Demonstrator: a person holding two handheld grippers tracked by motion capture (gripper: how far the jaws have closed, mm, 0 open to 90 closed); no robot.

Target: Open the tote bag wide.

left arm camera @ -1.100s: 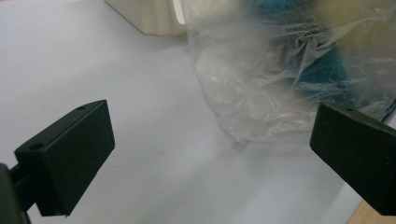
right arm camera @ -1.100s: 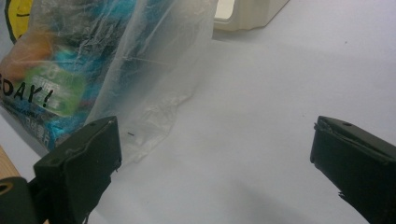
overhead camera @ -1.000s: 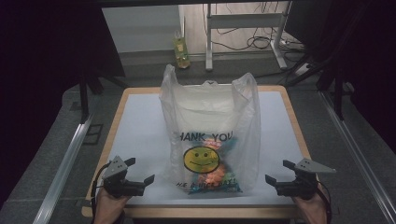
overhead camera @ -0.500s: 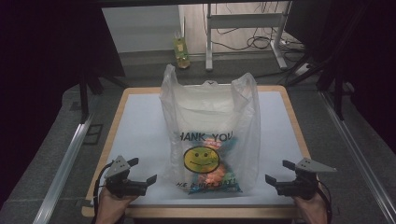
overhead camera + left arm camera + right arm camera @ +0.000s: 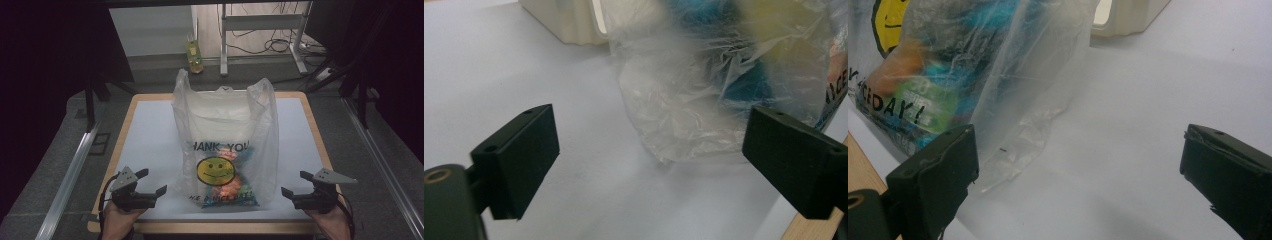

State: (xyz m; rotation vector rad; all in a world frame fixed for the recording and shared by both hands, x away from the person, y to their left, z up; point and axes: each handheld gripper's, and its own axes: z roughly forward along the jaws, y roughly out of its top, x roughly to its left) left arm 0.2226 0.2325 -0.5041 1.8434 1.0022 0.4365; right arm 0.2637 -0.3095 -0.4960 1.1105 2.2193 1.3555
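Reading this as barely started: bag stands untouched mid-table near the front edge, my left gripper and right gripper flank it wide open and empty, left jaws just easing inward.

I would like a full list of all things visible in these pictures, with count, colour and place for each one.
plastic bag: one, clear with yellow smiley face, standing mid-table, colourful packets inside
table: one, white top, wooden edge
cream container: one, behind the bag
bottle: one, yellowish, on the floor beyond the table
metal frame: one, grey, on the far floor
left tool: one, black, open, left of the bag, apart from it
right tool: one, black, open, right of the bag
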